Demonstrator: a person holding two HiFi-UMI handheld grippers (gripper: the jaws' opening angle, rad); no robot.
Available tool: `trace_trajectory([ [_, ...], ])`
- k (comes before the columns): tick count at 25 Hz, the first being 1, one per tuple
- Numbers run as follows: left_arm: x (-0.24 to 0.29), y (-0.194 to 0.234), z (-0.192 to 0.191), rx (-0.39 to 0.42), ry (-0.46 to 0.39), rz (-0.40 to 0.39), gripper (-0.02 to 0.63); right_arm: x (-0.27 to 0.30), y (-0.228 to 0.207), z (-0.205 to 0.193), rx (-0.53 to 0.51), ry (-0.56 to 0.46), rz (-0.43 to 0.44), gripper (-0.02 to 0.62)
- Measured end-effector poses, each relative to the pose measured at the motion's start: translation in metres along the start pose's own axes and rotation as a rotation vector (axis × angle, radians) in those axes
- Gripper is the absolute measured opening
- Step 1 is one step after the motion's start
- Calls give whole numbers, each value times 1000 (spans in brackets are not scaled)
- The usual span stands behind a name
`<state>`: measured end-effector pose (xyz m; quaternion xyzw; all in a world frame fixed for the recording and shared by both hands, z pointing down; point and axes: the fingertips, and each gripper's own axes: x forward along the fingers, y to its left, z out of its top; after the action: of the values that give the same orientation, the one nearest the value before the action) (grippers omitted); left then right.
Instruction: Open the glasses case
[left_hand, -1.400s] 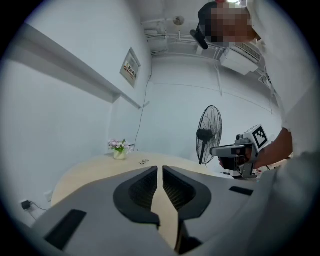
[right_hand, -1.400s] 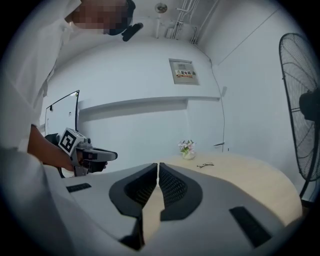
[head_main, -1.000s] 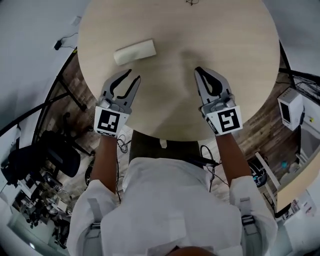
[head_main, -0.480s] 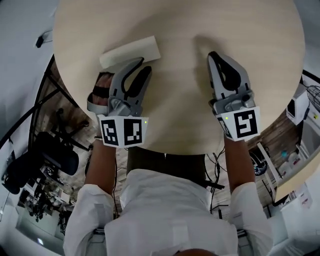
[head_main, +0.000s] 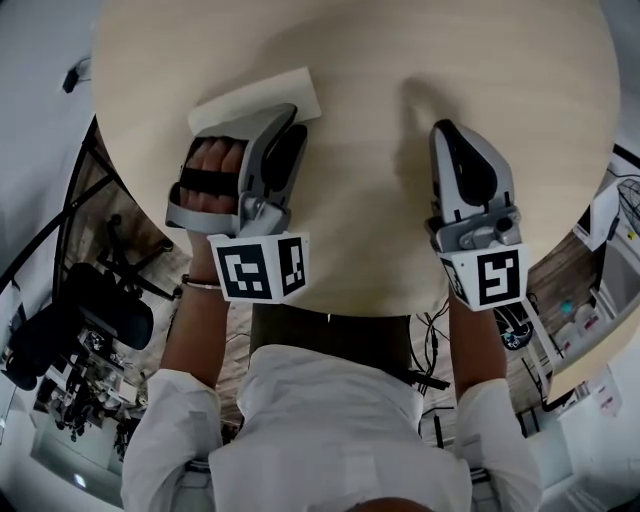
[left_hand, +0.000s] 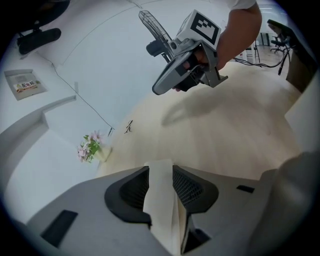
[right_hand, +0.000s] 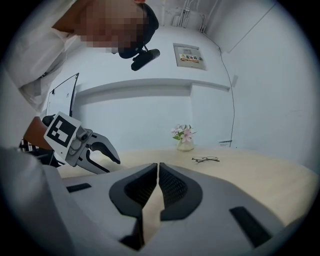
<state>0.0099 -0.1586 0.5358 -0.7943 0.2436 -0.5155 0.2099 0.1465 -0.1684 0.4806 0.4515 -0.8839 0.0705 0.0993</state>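
The cream glasses case (head_main: 235, 103) lies shut on the round wooden table (head_main: 380, 60), at its left. My left gripper (head_main: 285, 125) is rolled onto its side and tilts down over the case's right end. In the left gripper view the case (left_hand: 161, 200) stands between the jaws of the left gripper (left_hand: 160, 167), which are opening; I cannot see the pads press it. My right gripper (head_main: 450, 130) rests low over the table to the right, well apart from the case. Its jaws meet at the tips (right_hand: 158, 166) with nothing between them.
A pair of glasses (right_hand: 205, 159) and a small vase of pink flowers (right_hand: 184, 137) sit at the table's far side. The table's near edge runs just behind both grippers. A dark office chair (head_main: 100, 310) stands on the floor at the left.
Both grippers came forward and down over the table. The left one rolled onto its side and its jaws came round the case's near end. The right jaws stayed shut.
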Motion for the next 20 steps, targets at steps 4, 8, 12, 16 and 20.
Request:
trace_trajectory([
  [4, 7, -6, 1, 41, 19, -1, 163, -4, -4, -3, 10, 1, -17, 29],
  [8, 11, -9, 0, 32, 29, 9, 163, -6, -4, -3, 8, -4, -21, 29],
  [12, 16, -12, 1, 31, 38, 8, 163, -6, -7, -2, 11, -8, -21, 29],
  [16, 17, -12, 0, 27, 44, 10, 162, -9, -9, -4, 18, -10, -33, 29],
  [20, 16, -9, -1, 21, 41, 11, 131, -10, -9, -5, 22, -10, -42, 28],
])
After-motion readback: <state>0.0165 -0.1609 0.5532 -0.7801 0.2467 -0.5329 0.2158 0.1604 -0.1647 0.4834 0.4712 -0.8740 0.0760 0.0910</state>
